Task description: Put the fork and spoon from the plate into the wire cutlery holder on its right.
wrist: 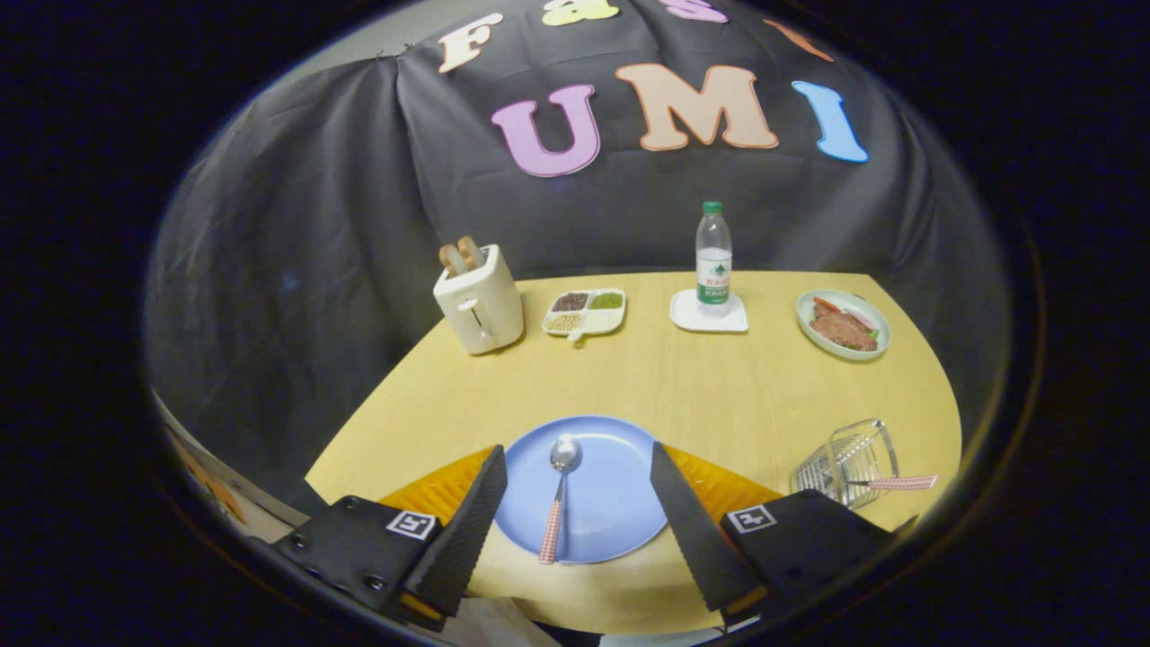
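Blue plate [620, 503] bears the spoon [559, 496] between the released gripper [575, 503] fingers; bottle [713, 259] label unreadable.

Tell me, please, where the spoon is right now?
The spoon lies on the blue plate, between the open gripper's jaws, left of the wire holder.

Along the far edge of the yellow table [683, 386] stood a cream toaster [479, 310] holding bread, beside a divided dish [585, 314] of grains. Further right, a water bottle [713, 258] stood upright on a white coaster [709, 314], then a plate of food [843, 324].
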{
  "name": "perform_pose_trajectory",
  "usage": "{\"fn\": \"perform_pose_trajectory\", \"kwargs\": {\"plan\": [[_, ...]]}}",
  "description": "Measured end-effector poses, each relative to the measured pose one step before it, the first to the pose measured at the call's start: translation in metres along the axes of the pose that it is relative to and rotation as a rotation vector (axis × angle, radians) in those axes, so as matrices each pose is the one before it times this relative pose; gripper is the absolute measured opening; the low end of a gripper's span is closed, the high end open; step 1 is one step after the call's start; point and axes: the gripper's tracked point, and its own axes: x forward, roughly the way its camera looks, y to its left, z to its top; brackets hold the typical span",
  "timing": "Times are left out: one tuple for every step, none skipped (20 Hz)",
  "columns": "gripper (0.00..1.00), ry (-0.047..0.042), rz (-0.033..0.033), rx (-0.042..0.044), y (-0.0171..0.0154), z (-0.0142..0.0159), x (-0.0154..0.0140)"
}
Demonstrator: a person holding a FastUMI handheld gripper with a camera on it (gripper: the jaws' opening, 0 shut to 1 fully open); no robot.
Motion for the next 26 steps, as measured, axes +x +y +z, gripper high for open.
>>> {"fn": "perform_pose_trajectory", "kwargs": {"plan": [[1.0,0.02444,-0.00126,-0.01369,0.00161,-0.00671,0.00559],[1.0,0.02711,-0.0021,-0.02173,0.00084,-0.00765,0.00524],[1.0,0.02575,-0.00417,-0.02377,0.00084,-0.00639,0.00545],[1.0,0.03123,-0.00277,-0.02323,0.00113,-0.00841,0.00575],[1.0,0.03294,-0.00203,-0.022,0.00159,-0.00745,0.00645],[1.0,0.0261,0.00032,-0.01835,0.00209,-0.00601,0.00563],[1.0,0.02638,-0.00131,-0.0153,0.00201,-0.00617,0.006],[1.0,0.02145,0.00237,-0.01155,0.00294,-0.00375,0.00622],[1.0,0.02987,0.00781,-0.01186,0.00416,-0.00639,0.00662],[1.0,0.02835,-0.00271,-0.01726,0.00203,-0.00519,0.00672],[1.0,0.02496,-0.00523,-0.02008,-0.00026,-0.00511,0.00537],[1.0,0.02596,-0.0068,-0.01832,0.00317,-0.00828,0.01127],[1.0,0.0208,-0.00298,-0.01413,0.00173,-0.00461,0.00512],[1.0,0.01505,0.00064,-0.00993,0.00162,-0.00158,0.0049],[1.0,0.01478,-0.00272,-0.00945,0.00057,-0.00216,0.00538],[1.0,0.01688,-0.00112,-0.00909,0.00023,-0.00306,0.00491],[1.0,0.01505,-0.00721,-0.00889,-0.00052,-0.00246,0.00388],[1.0,0.02009,-0.0067,-0.00927,-0.00189,-0.0025,0.00433],[1.0,0.01665,-0.00492,-0.00566,-0.00075,-0.00265,0.00336],[0.97,0.01033,-0.00266,-0.00137,-0.00124,-0.00138,0.00387],[0.94,0.01516,0.00129,0.0006,0.00052,-0.00285,0.00283],[0.91,0.00831,-0.002,0.00091,-0.0014,-0.00044,0.00142],[0.87,0.00695,-0.00128,0.00197,-0.00052,-0.00087,0.00279],[0.84,0.00953,0.0054,0.00189,0.00081,-0.00114,0.00198],[0.81,0.01538,0.01115,0.00095,0.00283,-0.00259,0.00184],[0.78,-0.00109,0.00322,0.00408,0.00123,0.00207,-0.00158]]}}
